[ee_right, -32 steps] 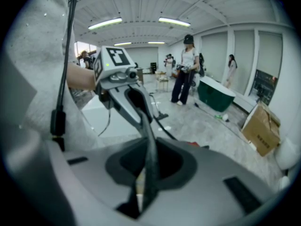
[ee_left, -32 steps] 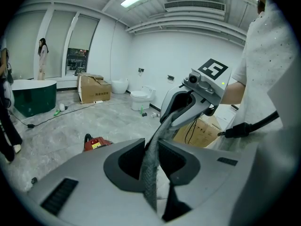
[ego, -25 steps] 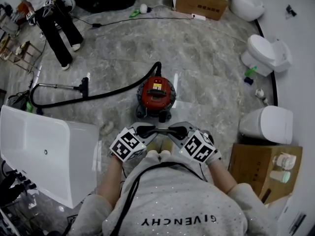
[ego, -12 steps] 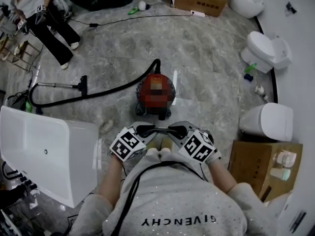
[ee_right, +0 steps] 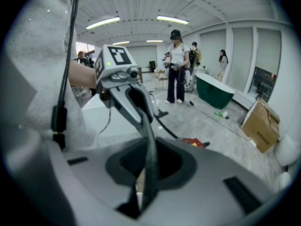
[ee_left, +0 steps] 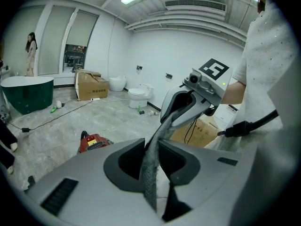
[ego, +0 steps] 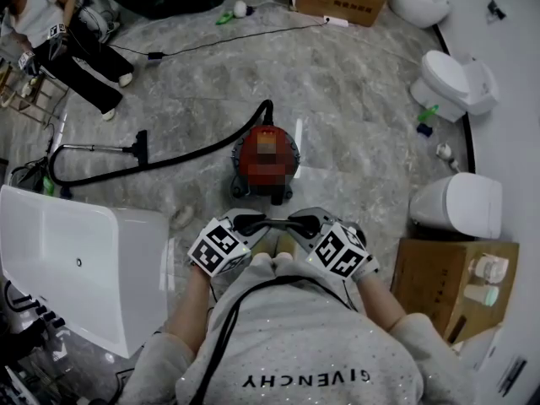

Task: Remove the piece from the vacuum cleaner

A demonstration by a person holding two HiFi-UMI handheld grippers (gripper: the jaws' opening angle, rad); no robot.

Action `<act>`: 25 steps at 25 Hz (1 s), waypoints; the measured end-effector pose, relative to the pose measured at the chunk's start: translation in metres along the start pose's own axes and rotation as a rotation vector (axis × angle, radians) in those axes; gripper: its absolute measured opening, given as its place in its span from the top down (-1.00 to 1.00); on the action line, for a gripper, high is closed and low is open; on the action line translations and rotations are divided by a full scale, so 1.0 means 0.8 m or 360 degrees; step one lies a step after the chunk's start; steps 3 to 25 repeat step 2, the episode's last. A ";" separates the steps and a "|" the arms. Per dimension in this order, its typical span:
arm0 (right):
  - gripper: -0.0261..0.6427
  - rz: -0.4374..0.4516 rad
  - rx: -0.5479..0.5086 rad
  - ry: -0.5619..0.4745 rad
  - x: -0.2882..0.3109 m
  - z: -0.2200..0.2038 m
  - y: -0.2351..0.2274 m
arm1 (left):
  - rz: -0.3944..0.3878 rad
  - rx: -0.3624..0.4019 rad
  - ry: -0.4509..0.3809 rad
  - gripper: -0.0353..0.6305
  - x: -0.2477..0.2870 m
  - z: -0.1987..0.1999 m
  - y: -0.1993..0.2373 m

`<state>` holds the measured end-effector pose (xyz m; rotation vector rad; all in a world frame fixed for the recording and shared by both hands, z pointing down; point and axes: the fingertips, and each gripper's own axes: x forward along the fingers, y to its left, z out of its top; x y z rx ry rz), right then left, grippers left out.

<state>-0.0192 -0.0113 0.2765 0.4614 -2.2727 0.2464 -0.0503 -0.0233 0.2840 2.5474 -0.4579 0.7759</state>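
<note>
The red vacuum cleaner [ego: 267, 163] stood on open floor just ahead of the person's feet, with bare floor on every side of it; its black hose [ego: 198, 153] curved away left to a wand and nozzle [ego: 142, 148]. A white bathtub [ego: 84, 268] edged the near left, and a toilet [ego: 456, 212] and a cardboard box [ego: 439, 278] closed in the near right. Both tools were held at the chest, well short of the machine: the left gripper [ego: 260, 224] and right gripper [ego: 283, 223] pointed tip to tip, and each one's own view showed its jaws drawn together on nothing, though the tips blur together from above, so whether they touched each other is unclear. Compared with a second earlier, the grippers had not moved, while the standing person [ego: 55, 32] at the far left had shifted further toward the corner. The floor [ego: 363, 142] was grey marbled tile in a showroom with a second toilet [ego: 456, 87] and a thin cable [ego: 228, 36] trailing across it.
</note>
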 end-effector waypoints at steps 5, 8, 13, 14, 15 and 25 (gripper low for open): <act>0.76 -0.0003 -0.0002 0.0006 0.001 -0.001 0.000 | 0.0000 -0.0004 0.0000 0.62 0.001 -0.001 0.001; 0.76 -0.0003 -0.0002 0.0006 0.001 -0.001 0.000 | 0.0000 -0.0004 0.0000 0.62 0.001 -0.001 0.001; 0.76 -0.0003 -0.0002 0.0006 0.001 -0.001 0.000 | 0.0000 -0.0004 0.0000 0.62 0.001 -0.001 0.001; 0.76 -0.0003 -0.0002 0.0006 0.001 -0.001 0.000 | 0.0000 -0.0004 0.0000 0.62 0.001 -0.001 0.001; 0.76 -0.0003 -0.0002 0.0006 0.001 -0.001 0.000 | 0.0000 -0.0004 0.0000 0.62 0.001 -0.001 0.001; 0.76 -0.0003 -0.0002 0.0006 0.001 -0.001 0.000 | 0.0000 -0.0004 0.0000 0.62 0.001 -0.001 0.001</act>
